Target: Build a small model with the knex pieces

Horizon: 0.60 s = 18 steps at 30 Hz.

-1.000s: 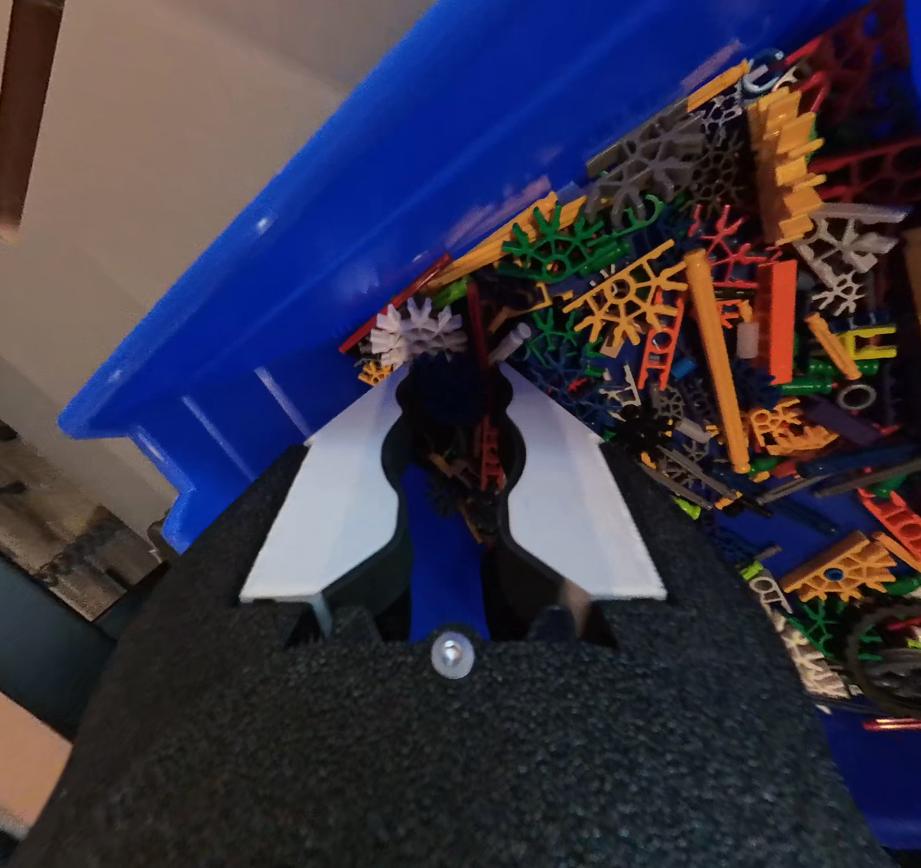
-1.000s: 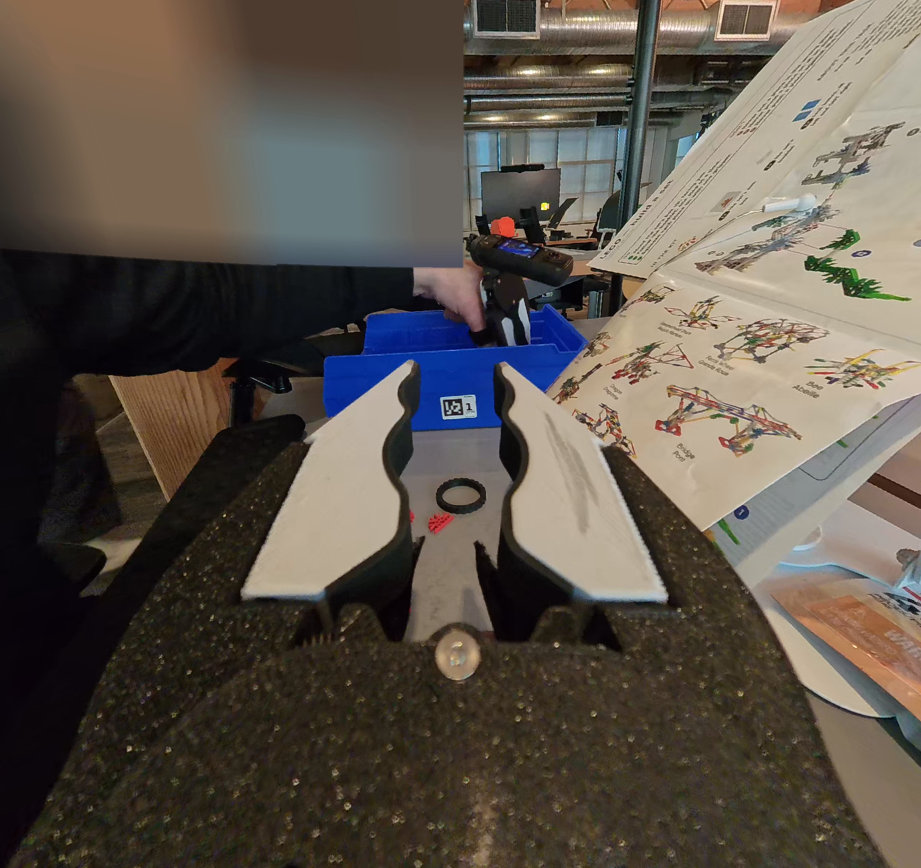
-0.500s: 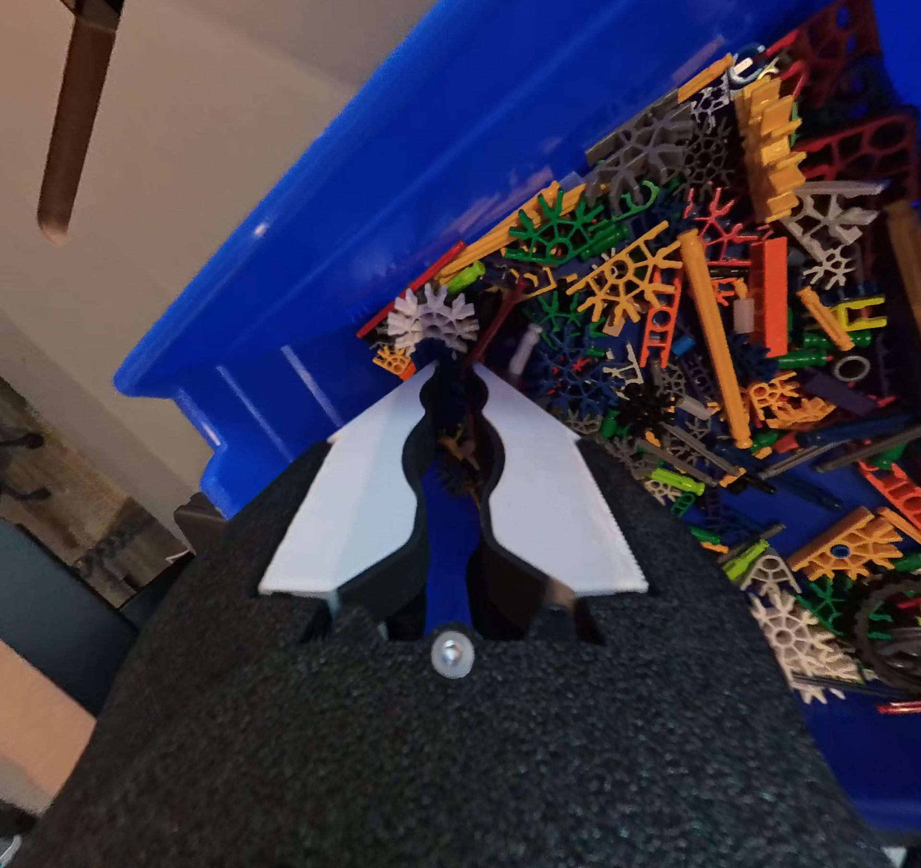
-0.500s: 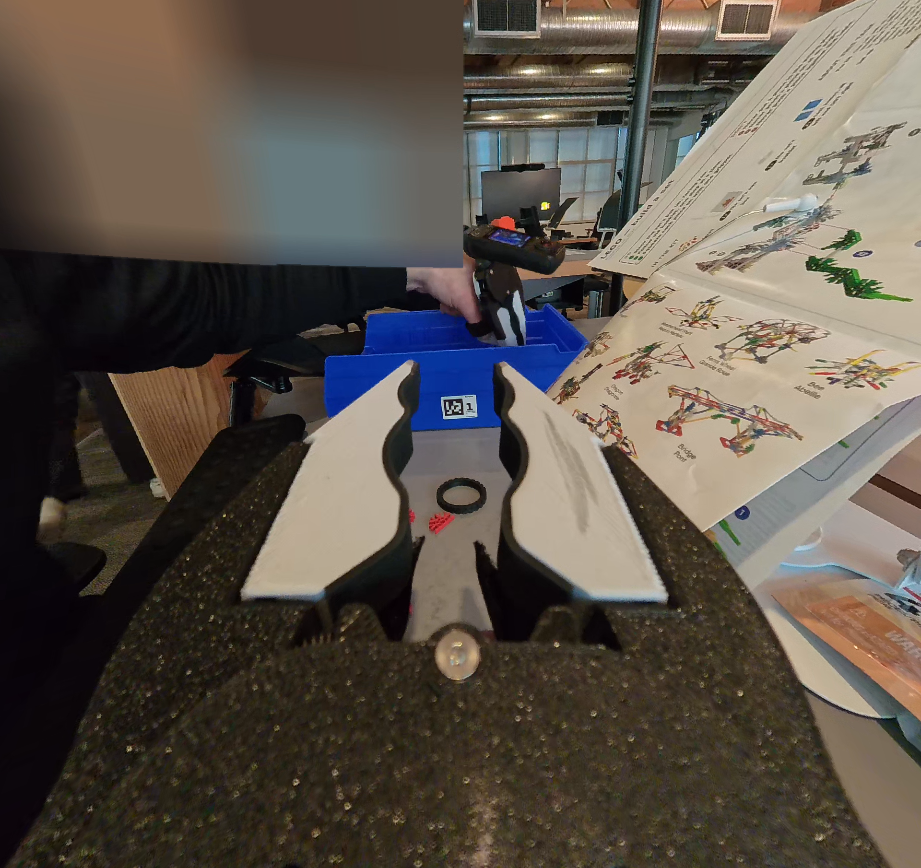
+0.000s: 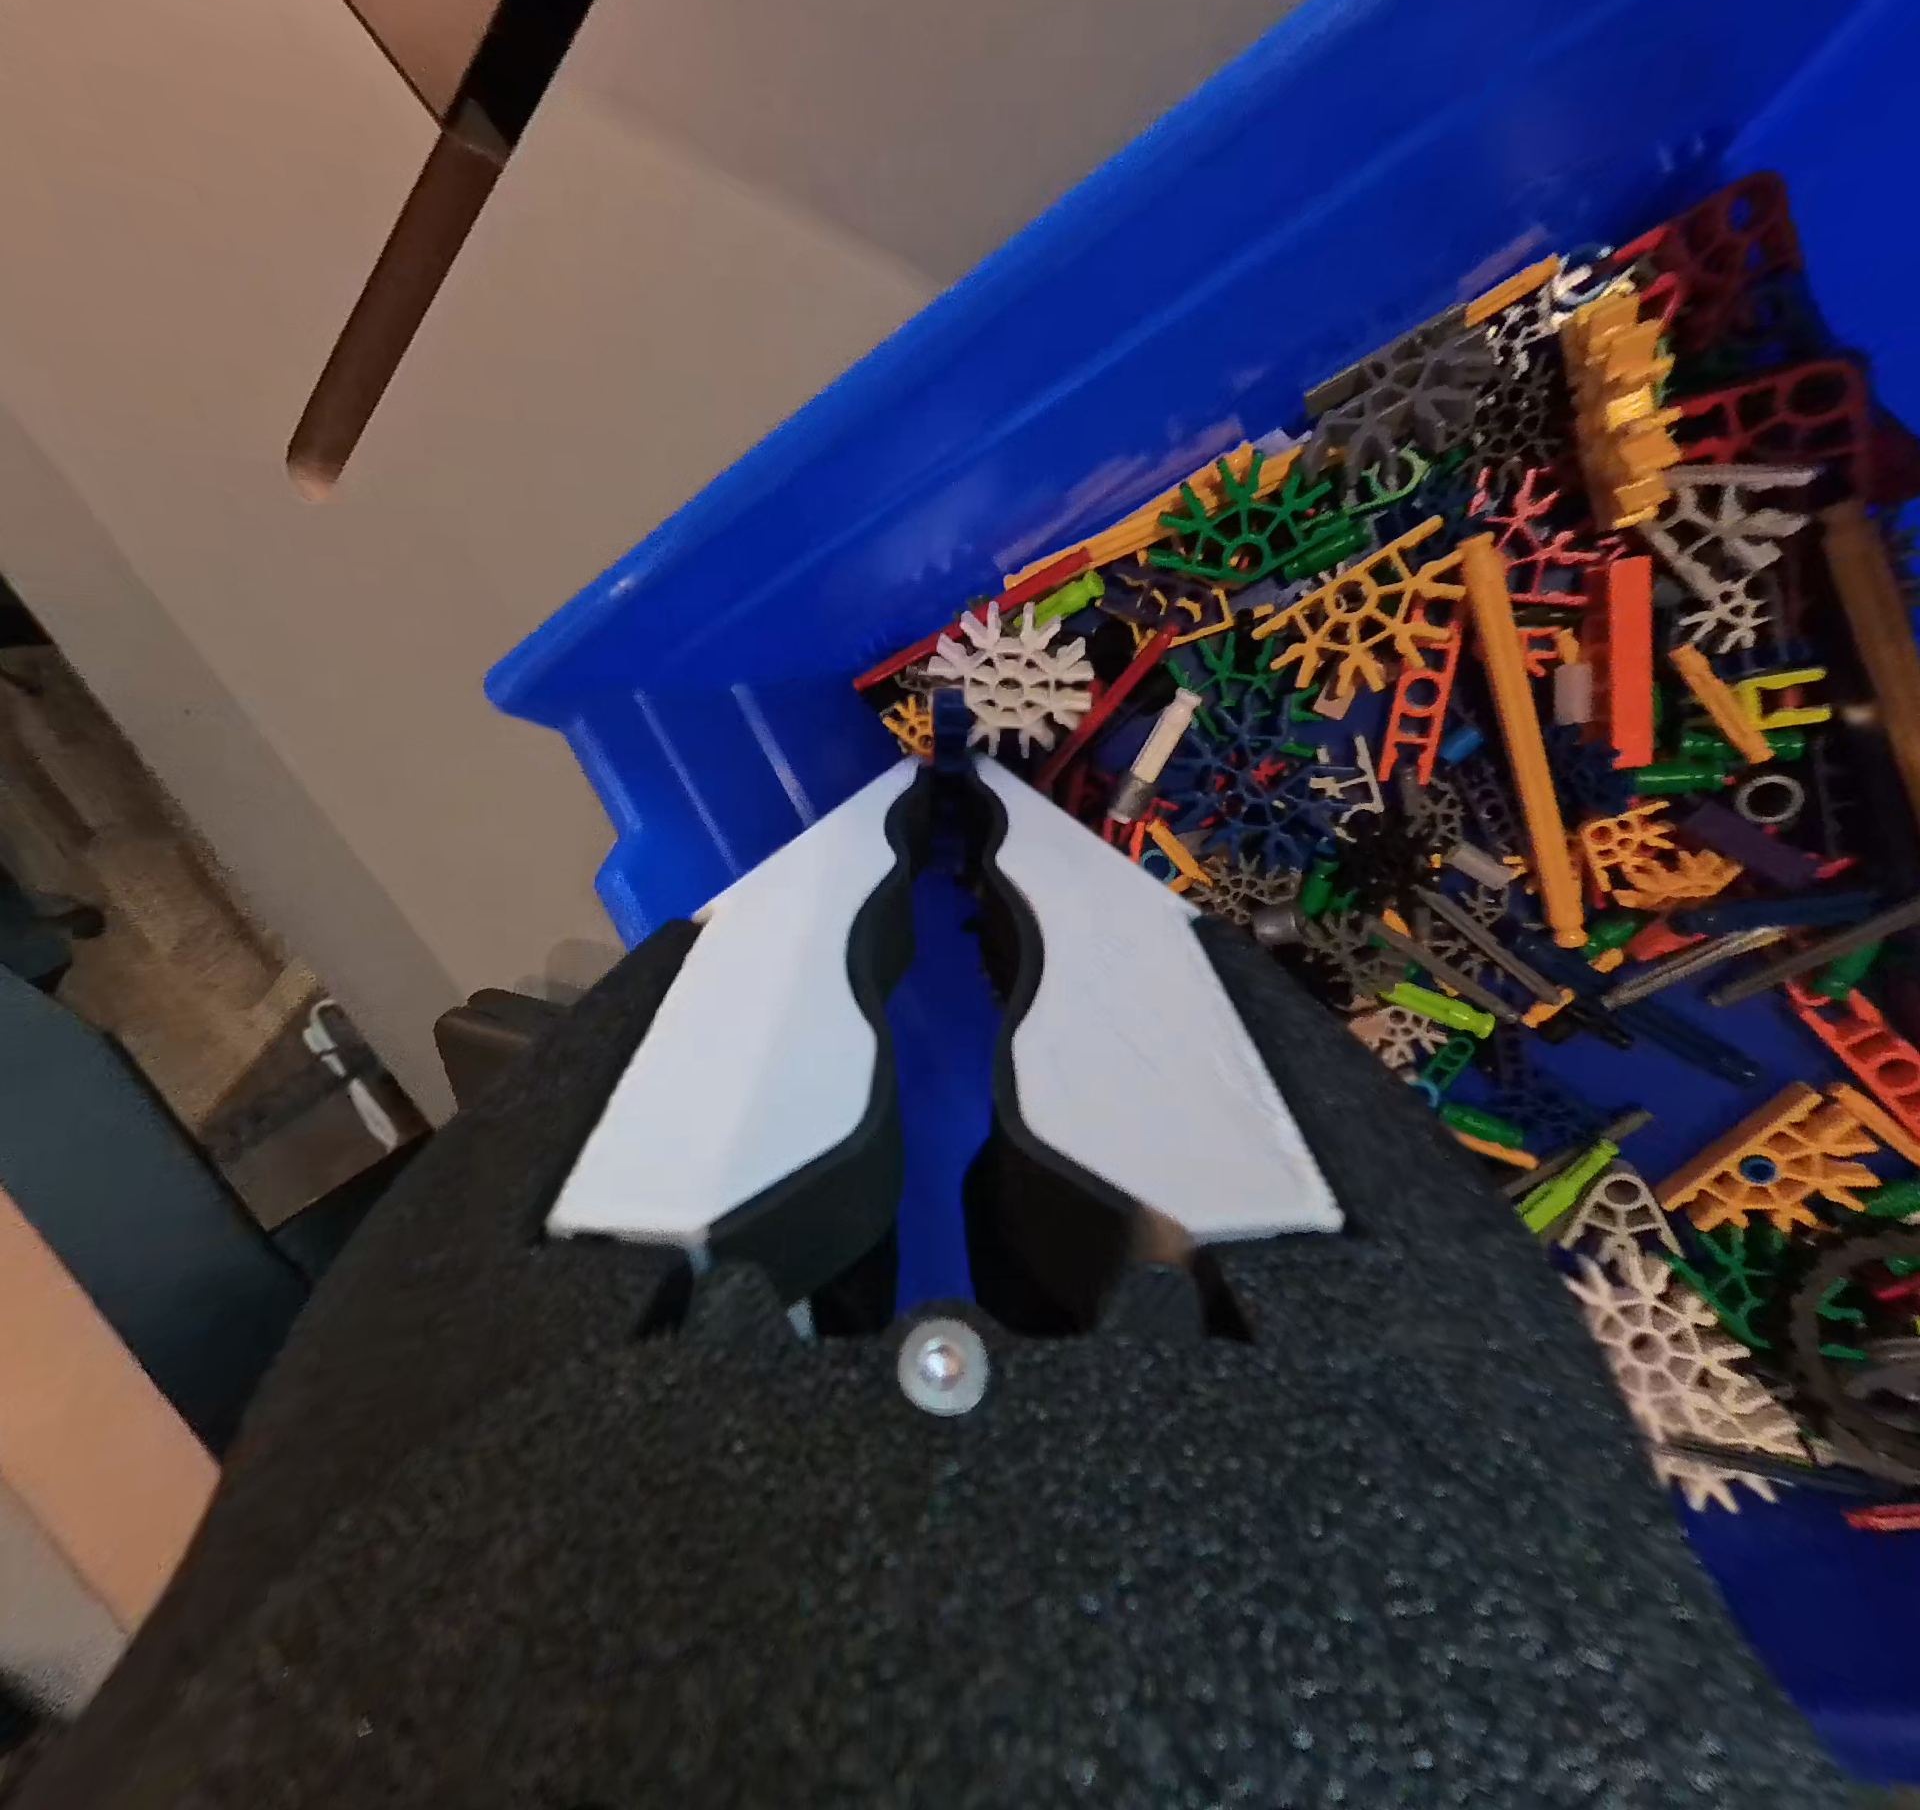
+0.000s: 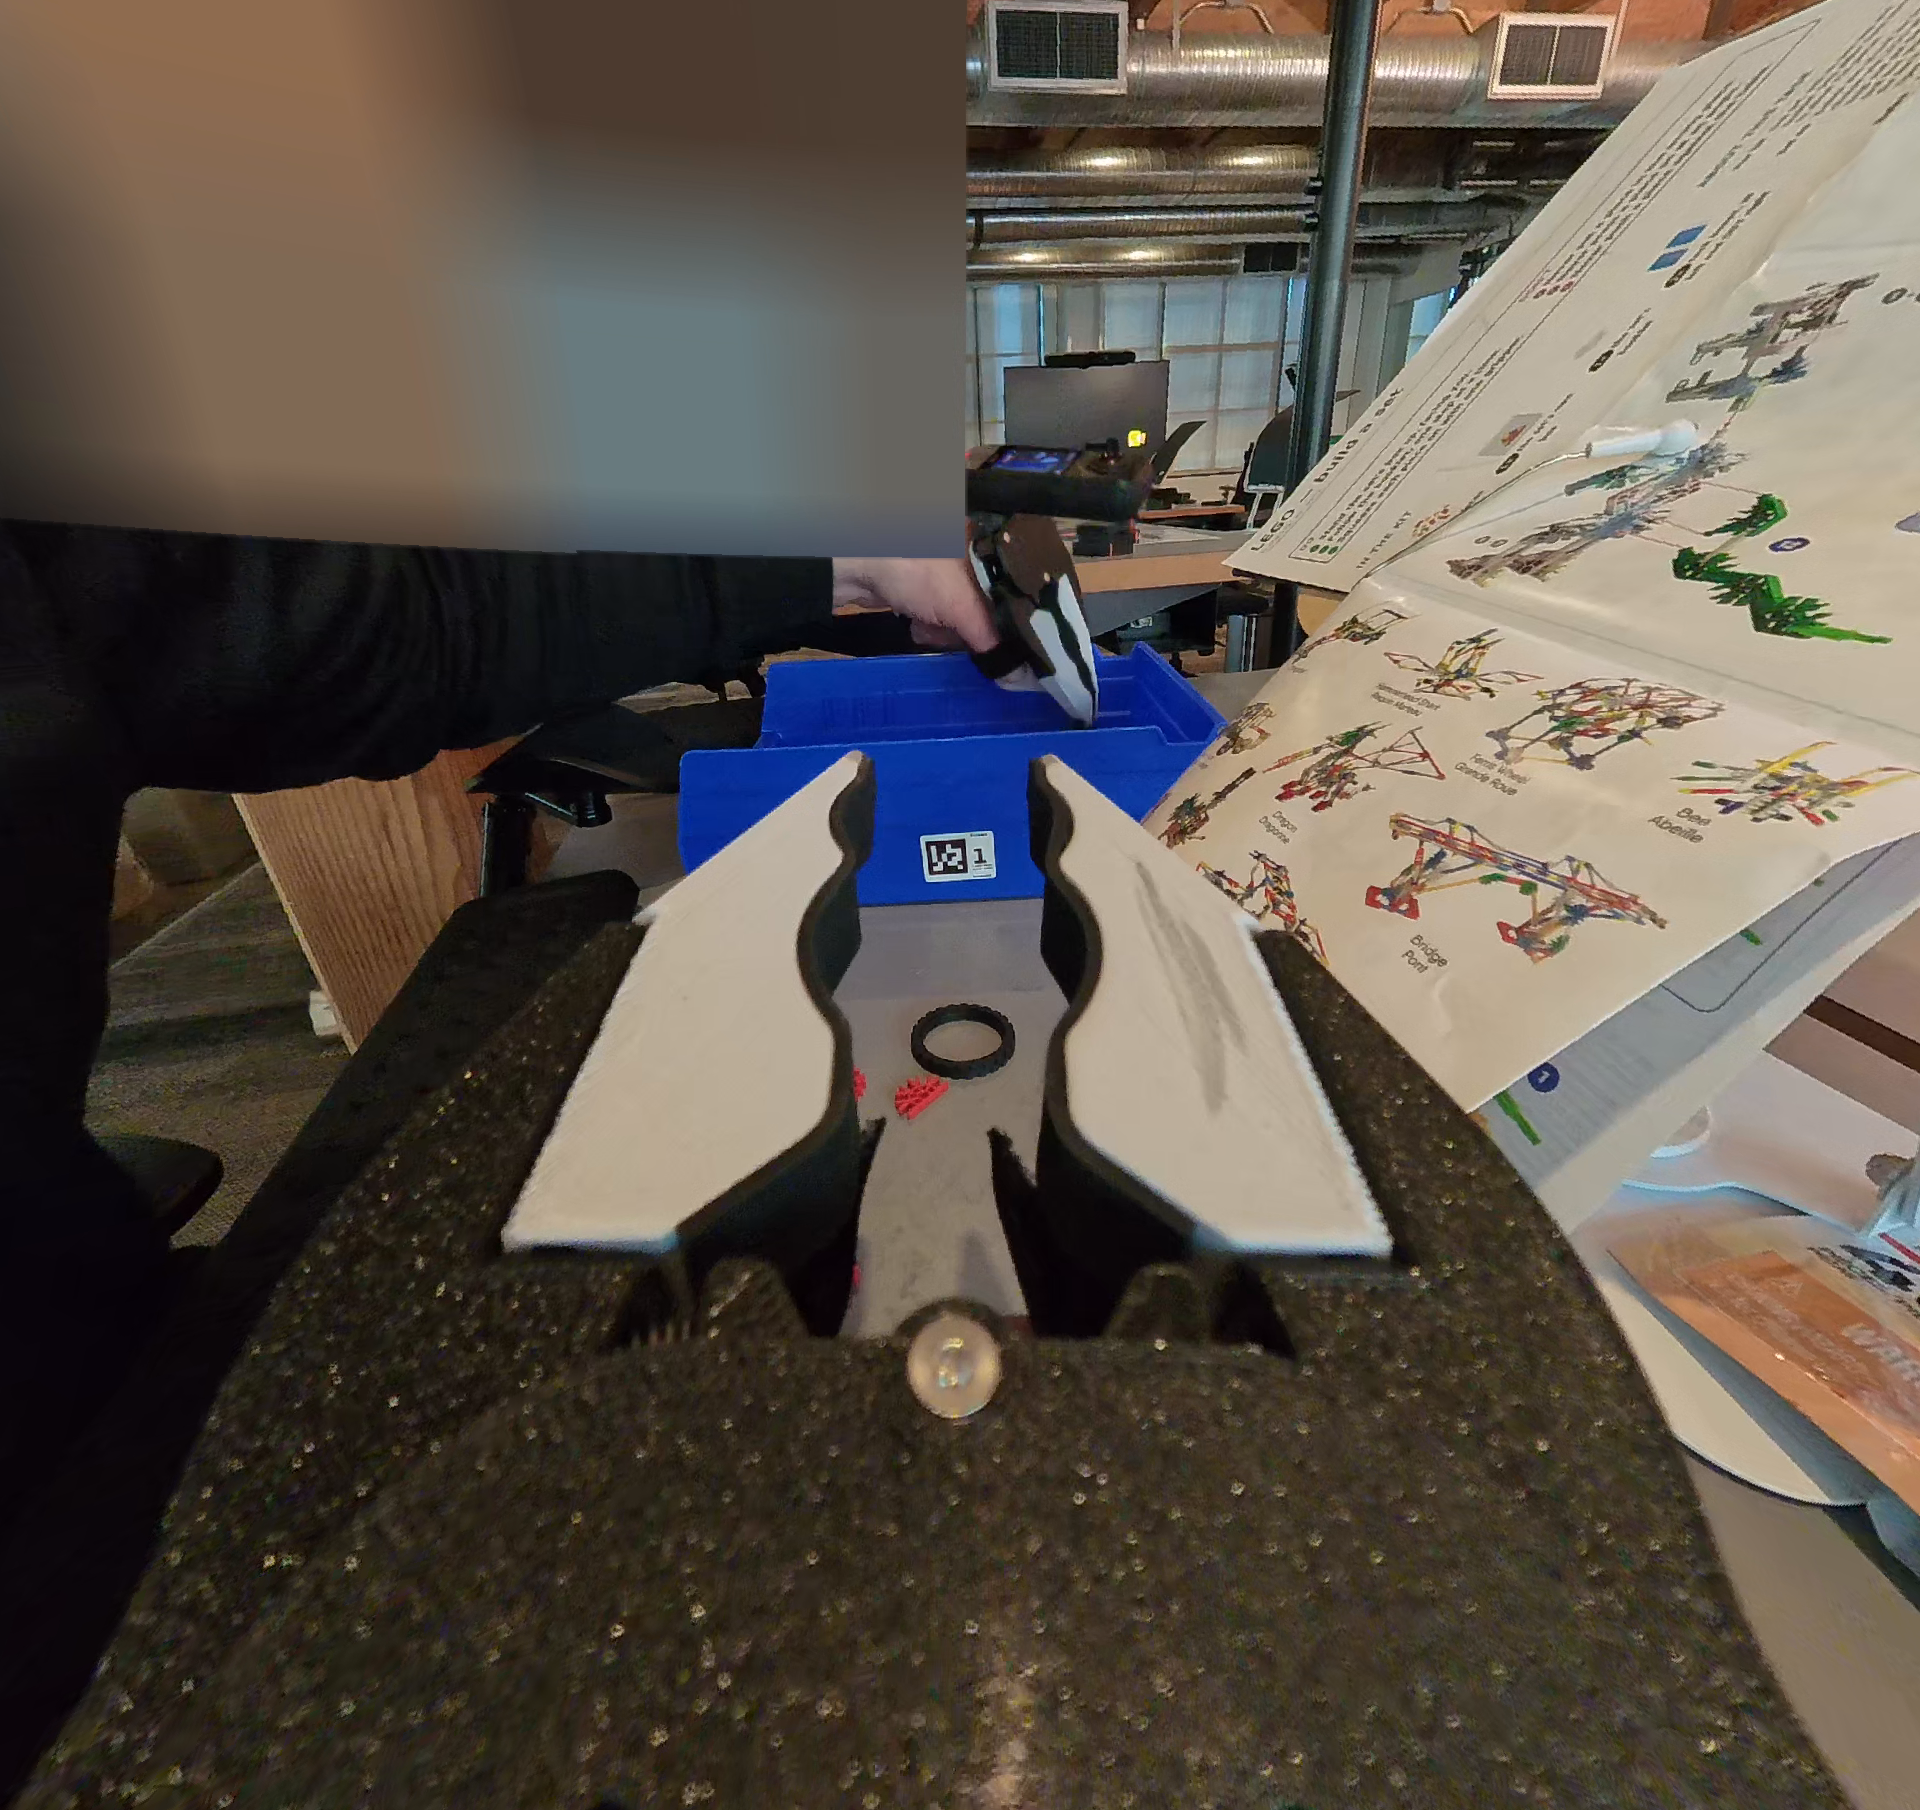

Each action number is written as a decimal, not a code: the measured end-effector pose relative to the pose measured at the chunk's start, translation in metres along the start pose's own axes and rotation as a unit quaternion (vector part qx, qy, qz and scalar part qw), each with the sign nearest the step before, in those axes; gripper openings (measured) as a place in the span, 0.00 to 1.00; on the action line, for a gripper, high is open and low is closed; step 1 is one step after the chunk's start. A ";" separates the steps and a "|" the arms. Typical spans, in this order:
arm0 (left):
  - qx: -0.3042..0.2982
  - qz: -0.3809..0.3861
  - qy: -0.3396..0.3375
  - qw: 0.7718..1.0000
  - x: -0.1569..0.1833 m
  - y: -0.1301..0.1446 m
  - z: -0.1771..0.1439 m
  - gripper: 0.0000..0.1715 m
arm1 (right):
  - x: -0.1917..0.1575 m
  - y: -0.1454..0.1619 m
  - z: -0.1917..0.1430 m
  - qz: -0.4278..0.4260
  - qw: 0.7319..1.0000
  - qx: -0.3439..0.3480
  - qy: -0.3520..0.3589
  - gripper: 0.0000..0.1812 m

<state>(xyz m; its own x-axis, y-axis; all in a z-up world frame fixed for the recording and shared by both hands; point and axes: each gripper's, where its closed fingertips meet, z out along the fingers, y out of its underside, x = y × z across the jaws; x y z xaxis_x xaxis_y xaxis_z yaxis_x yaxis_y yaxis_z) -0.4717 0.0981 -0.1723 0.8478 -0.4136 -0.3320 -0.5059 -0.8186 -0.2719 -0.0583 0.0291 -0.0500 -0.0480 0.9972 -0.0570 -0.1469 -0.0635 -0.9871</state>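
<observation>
The left gripper (image 5: 951, 773) has been lifted from the blue bin (image 5: 1195, 326), fingers now pinched on a small blue piece (image 5: 948, 721). The right gripper (image 6: 948, 773) is held half-open, empty, over the counter (image 6: 935, 960).

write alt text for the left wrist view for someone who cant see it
The left gripper, fingertips nearly closed on a small dark blue piece, sits over a blue bin heaped with colourful plastic construction-toy rods and connectors. A white snowflake-shaped connector lies just beyond the tips.
</observation>
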 end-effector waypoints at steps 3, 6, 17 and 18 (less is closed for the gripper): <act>0.040 -0.024 0.016 0.999 0.002 -0.008 -0.012 0.02 | 0.000 0.000 0.000 0.000 1.000 -0.001 0.000 0.16; 0.101 -0.061 0.060 0.991 0.012 -0.022 -0.033 0.02 | 0.000 0.002 0.001 0.000 1.000 -0.003 0.000 0.16; 0.280 -0.063 0.168 0.943 0.092 -0.069 -0.140 0.02 | -0.001 0.007 0.004 -0.008 1.000 -0.020 0.003 0.16; 0.288 -0.050 0.174 0.940 0.106 -0.073 -0.149 0.02 | 0.000 0.008 0.004 -0.010 1.000 -0.023 0.005 0.16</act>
<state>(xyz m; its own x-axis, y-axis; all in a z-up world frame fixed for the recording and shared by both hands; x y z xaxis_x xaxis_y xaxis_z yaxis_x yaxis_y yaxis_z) -0.3210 0.0547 -0.0531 0.8455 -0.5339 0.0099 -0.3387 -0.5505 -0.7631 -0.0633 0.0279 -0.0572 -0.0352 0.9987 -0.0381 -0.1030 -0.0416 -0.9938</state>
